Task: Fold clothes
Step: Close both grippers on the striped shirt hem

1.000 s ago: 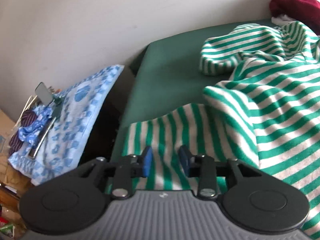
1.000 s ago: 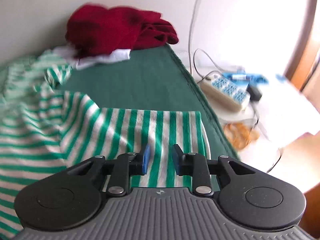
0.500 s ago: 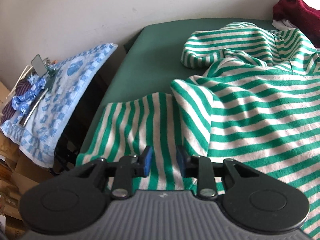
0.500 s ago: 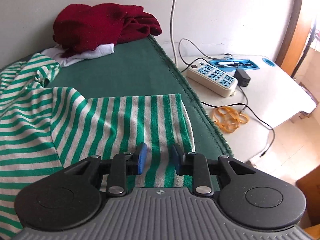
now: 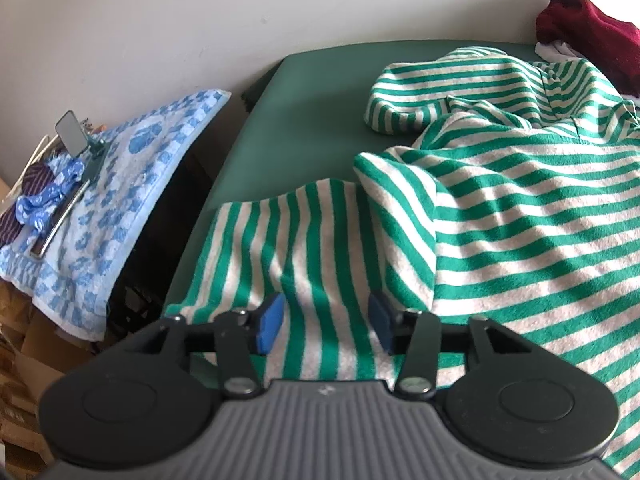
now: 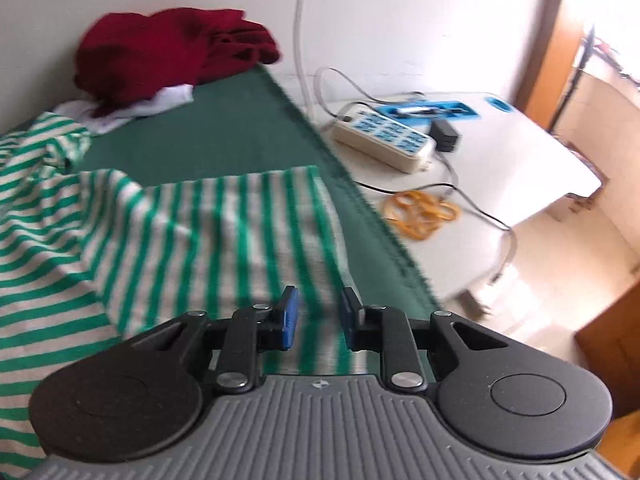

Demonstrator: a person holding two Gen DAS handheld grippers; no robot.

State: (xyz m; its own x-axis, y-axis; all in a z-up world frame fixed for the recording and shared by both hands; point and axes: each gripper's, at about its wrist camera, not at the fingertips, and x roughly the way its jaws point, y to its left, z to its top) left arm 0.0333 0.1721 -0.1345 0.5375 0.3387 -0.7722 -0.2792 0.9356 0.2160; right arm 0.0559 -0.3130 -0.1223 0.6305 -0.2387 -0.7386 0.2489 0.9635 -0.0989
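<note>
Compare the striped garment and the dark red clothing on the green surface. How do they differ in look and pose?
The striped garment has green and white stripes; the dark red clothing is one plain colour. The striped garment lies spread over much of the green surface, close under both tools; the dark red clothing is bunched in a heap at the far end by the wall, partly on something white. Both are unfolded and rest on the same surface.

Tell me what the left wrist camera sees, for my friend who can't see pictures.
The open left gripper hangs over a flat sleeve of a green-and-white striped shirt that lies rumpled on a green mat. A blue patterned towel lies to the left, and a dark red garment sits far right by the wall.
</note>
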